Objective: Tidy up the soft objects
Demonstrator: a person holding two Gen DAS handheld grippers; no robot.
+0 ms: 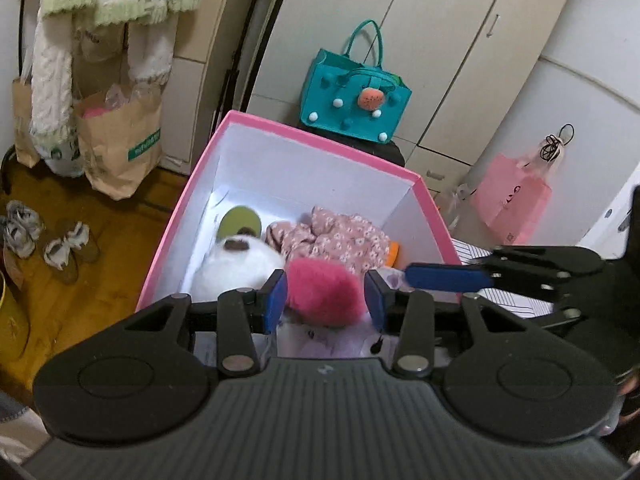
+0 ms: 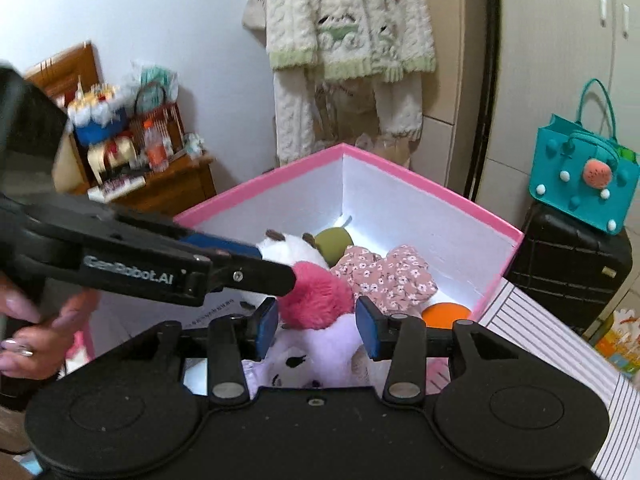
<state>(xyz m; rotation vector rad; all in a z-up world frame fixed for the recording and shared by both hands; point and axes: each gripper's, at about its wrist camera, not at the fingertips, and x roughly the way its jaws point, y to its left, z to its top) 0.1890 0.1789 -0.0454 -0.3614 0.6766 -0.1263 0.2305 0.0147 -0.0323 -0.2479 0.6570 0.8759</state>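
A pink-rimmed white box (image 1: 320,142) holds soft things: a white plush with a green part (image 1: 236,258), a floral pink cloth (image 1: 332,236), a bright pink fluffy ball (image 1: 324,292) and a pale purple plush (image 1: 320,340). My left gripper (image 1: 326,300) is open, its blue pads on either side of the fluffy ball. The box (image 2: 400,176) also shows in the right wrist view. My right gripper (image 2: 316,330) is open above the purple plush (image 2: 320,356), close to the fluffy ball (image 2: 316,298). The left gripper's fingers (image 2: 248,270) reach in from the left. An orange ball (image 2: 446,314) lies by the cloth (image 2: 386,276).
A teal bag (image 1: 352,96) stands behind the box on a black case (image 2: 568,264). Paper bags (image 1: 116,148) and shoes (image 1: 64,246) are on the wood floor at left. A pink bag (image 1: 512,204) hangs at right. A striped sheet (image 2: 540,344) lies right of the box.
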